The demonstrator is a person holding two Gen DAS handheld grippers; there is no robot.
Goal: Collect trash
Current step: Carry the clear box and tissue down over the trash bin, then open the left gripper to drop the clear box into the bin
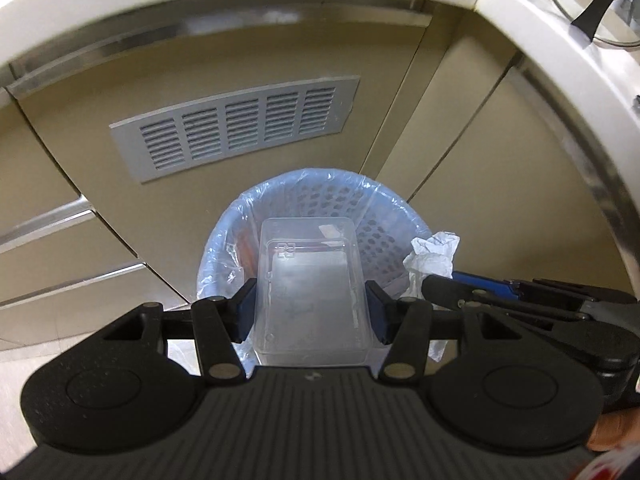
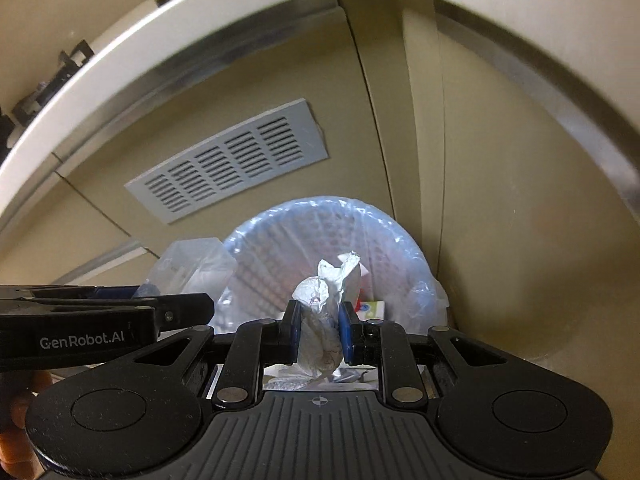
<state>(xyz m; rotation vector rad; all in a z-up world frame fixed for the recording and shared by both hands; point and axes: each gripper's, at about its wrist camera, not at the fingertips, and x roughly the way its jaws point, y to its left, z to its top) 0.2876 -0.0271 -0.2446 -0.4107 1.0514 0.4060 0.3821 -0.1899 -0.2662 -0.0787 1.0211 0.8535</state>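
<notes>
left wrist view: both hands are over the bin (image 1: 256, 208) now, and this looks like the drop-off step of the trash run. the left claw (image 1: 311, 312) stands about half open, its pads pressed on the two sides of a clear plastic tray (image 1: 310, 280), which hangs right over the mouth of the lined bin. at three o'clock the right claw (image 1: 440, 284) pokes in with a crumpled tissue (image 1: 432, 252) by the rim.

right wrist view: the right claw (image 2: 319, 330) is nearly closed, pinching that crumpled tissue (image 2: 320, 308) dead centre above the bin (image 2: 416, 264), with bits of packaging (image 2: 370, 307) already lying inside. the left claw (image 2: 176, 312) and the clear plastic tray (image 2: 192, 264) sit at nine o'clock. the vent (image 2: 228, 168) is at eleven o'clock, under the worktop (image 2: 168, 40) edge.

next move, i'd say: spread both claws and let go. the tray is wide for the opening, so tip it inward.
</notes>
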